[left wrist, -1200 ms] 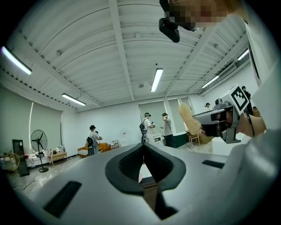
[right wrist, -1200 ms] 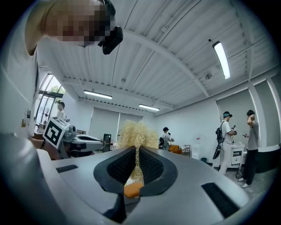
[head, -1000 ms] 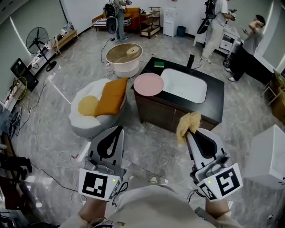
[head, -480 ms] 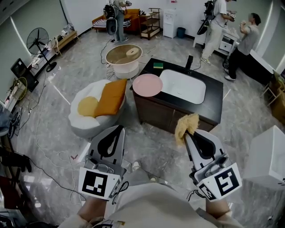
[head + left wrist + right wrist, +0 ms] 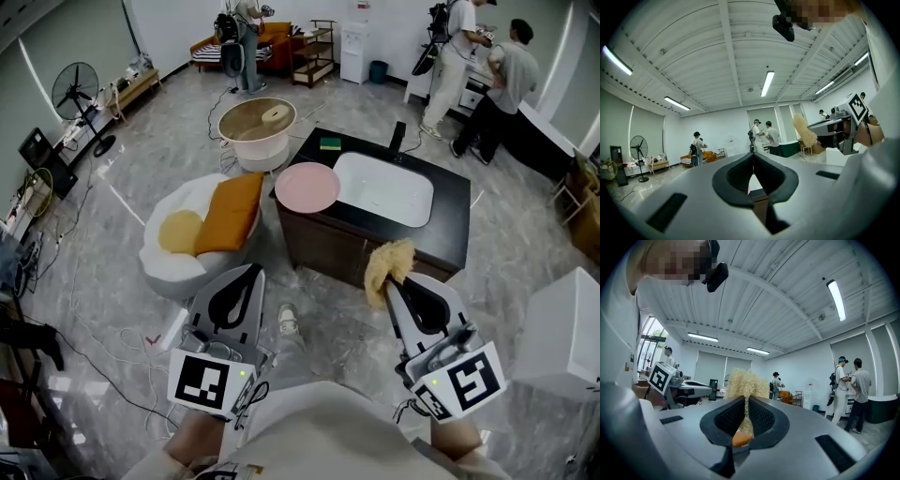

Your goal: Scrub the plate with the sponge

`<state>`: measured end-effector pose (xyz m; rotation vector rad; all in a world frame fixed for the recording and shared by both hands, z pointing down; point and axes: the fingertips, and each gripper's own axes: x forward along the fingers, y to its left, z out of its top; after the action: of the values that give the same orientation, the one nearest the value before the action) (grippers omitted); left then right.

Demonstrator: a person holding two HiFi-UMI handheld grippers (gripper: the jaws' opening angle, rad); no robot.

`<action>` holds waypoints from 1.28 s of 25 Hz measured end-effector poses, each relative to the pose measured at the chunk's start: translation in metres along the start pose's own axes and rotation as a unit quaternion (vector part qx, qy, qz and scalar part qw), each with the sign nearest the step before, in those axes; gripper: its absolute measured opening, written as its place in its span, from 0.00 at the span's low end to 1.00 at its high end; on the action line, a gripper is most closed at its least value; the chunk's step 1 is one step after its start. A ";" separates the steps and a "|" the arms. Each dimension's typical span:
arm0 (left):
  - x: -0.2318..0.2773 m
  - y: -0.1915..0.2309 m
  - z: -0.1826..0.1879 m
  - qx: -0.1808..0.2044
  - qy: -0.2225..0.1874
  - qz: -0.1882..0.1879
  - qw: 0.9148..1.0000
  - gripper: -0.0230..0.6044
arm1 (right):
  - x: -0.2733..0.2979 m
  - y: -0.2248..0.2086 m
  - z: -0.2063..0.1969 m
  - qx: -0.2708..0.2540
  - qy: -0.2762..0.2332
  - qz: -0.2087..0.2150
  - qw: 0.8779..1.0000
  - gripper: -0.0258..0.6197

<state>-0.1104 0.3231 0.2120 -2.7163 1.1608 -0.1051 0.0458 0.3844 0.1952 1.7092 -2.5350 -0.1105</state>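
Note:
A pink plate [image 5: 307, 187] lies on the left end of a dark counter [image 5: 450, 228], beside a white sink [image 5: 382, 189]. My right gripper [image 5: 388, 281] is shut on a yellow fibrous sponge [image 5: 388, 261], which sticks out past its tips and hangs short of the counter's near edge. In the right gripper view the sponge [image 5: 744, 383] stands pinched between the shut jaws of the right gripper [image 5: 745, 403]. My left gripper [image 5: 251, 273] is shut and holds nothing, level with the right one and left of the counter. Its jaws meet in the left gripper [image 5: 751, 169] view.
A green sponge [image 5: 330, 143] and a black faucet [image 5: 397, 135] sit at the counter's far side. A white beanbag [image 5: 178, 253] with an orange cushion lies left, a round tub [image 5: 256, 122] behind it. A white box [image 5: 564, 330] stands right. Cables trail on the floor; people stand far back.
Both grippers have edged forward toward the counter, sponge still held. A shoe has come into view on the floor between them. The people at the back right have shifted.

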 end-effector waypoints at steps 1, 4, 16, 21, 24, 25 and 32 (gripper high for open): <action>0.005 0.001 -0.002 0.000 0.001 -0.002 1.000 0.07 | 0.005 -0.003 -0.003 0.002 0.002 -0.001 1.000 0.11; 0.019 0.013 -0.009 -0.005 0.004 -0.003 1.000 0.07 | 0.023 -0.009 -0.009 0.000 0.009 0.004 1.000 0.11; 0.103 0.095 -0.054 -0.036 0.034 -0.003 0.999 0.07 | 0.142 -0.050 -0.046 0.012 0.061 0.013 0.998 0.11; 0.153 0.143 -0.083 -0.075 0.060 -0.008 0.995 0.07 | 0.204 -0.070 -0.065 0.031 0.099 0.012 0.995 0.11; 0.188 0.174 -0.110 -0.128 0.081 -0.012 0.988 0.07 | 0.247 -0.086 -0.081 0.039 0.123 0.007 0.992 0.11; 0.199 0.184 -0.121 -0.135 0.092 -0.013 0.986 0.07 | 0.262 -0.091 -0.088 0.046 0.132 0.006 0.990 0.11; 0.270 0.231 -0.191 -0.164 0.156 -0.041 0.973 0.07 | 0.361 -0.118 -0.139 0.114 0.193 0.010 0.974 0.11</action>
<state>-0.1136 -0.0559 0.3520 -3.1264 1.2407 -0.3972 0.0348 0.0036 0.3312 1.5837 -2.3408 0.4848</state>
